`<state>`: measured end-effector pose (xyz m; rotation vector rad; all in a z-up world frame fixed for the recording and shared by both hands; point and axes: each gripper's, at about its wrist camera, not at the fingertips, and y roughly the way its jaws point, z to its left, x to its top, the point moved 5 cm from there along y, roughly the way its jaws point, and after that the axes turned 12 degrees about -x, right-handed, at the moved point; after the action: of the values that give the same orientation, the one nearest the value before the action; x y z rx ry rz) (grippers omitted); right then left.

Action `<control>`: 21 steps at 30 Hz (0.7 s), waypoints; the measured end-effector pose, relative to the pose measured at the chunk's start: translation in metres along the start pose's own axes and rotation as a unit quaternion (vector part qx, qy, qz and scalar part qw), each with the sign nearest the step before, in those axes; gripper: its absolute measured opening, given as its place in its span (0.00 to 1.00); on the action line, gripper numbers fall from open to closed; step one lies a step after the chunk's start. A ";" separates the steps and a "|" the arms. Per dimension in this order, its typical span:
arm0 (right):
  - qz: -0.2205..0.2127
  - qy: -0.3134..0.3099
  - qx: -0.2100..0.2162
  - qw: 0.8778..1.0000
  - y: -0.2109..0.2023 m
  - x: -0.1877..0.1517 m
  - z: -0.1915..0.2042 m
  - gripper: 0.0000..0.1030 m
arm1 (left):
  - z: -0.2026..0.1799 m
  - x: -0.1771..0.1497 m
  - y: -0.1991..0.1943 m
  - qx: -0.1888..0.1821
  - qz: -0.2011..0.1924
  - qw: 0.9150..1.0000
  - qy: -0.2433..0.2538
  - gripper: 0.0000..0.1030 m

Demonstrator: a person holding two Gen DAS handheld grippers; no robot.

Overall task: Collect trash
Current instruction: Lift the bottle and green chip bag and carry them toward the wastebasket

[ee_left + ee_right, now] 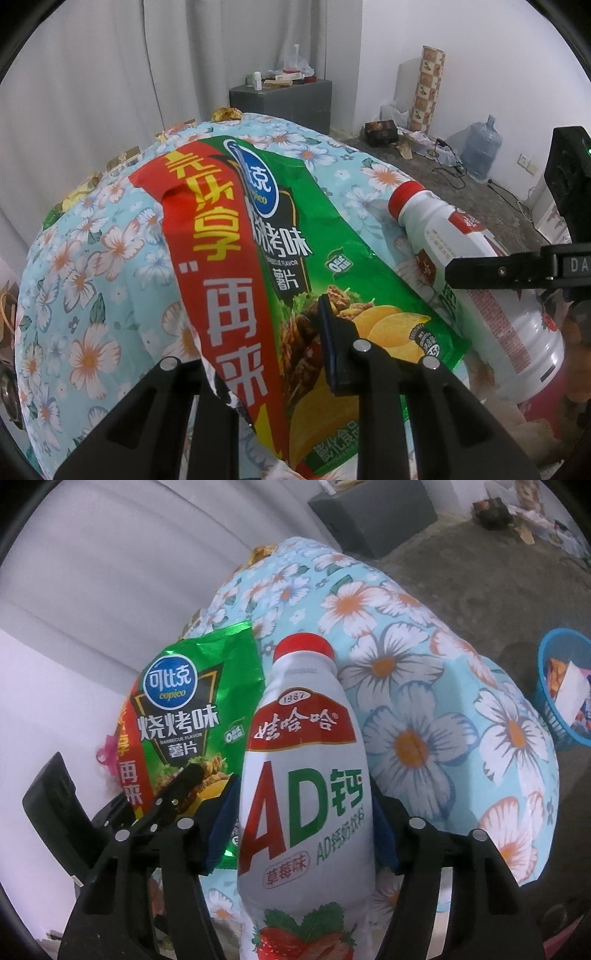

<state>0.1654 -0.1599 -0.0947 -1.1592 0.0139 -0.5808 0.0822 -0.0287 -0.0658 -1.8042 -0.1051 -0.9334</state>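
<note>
A green and red chip bag (258, 229) is pinched in my left gripper (266, 328), which is shut on its lower part; one finger (332, 343) lies on top and the other is hidden under the bag. In the right wrist view the same bag (184, 701) hangs at the left with the left gripper (181, 786) on it. A white drink bottle with a red cap (306, 775) sits between the blue pads (223, 812) of my right gripper (303, 794), which is shut on it. That bottle (443, 236) and a right finger (498, 271) show at the right of the left wrist view.
Both items are above a table with a light blue flowered cloth (92, 258) (424, 672). Several gold wrappers (125, 157) lie along its far edge. A blue basket (554, 716) holding trash stands on the floor at the right. A grey cabinet (280, 99) and a water jug (480, 147) stand beyond.
</note>
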 end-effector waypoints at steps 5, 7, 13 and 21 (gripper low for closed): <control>-0.003 0.007 0.004 1.000 -0.001 0.000 -0.004 0.54 | 0.000 0.000 -0.002 0.005 -0.004 1.000 0.003 0.19; -0.006 0.007 0.004 1.000 -0.003 -0.002 -0.006 0.54 | 0.000 0.000 -0.004 0.009 -0.005 1.000 0.005 0.19; -0.011 0.009 0.008 1.000 -0.008 -0.005 -0.009 0.54 | 0.000 0.001 -0.005 0.019 -0.008 1.000 0.014 0.19; -0.017 0.010 0.013 1.000 -0.016 -0.007 -0.009 0.53 | 0.000 0.001 -0.008 0.026 -0.016 0.999 0.018 0.19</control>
<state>0.1500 -0.1689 -0.0871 -1.1296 0.0031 -0.6198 0.0787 -0.0258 -0.0593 -1.7416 -0.1351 -0.9758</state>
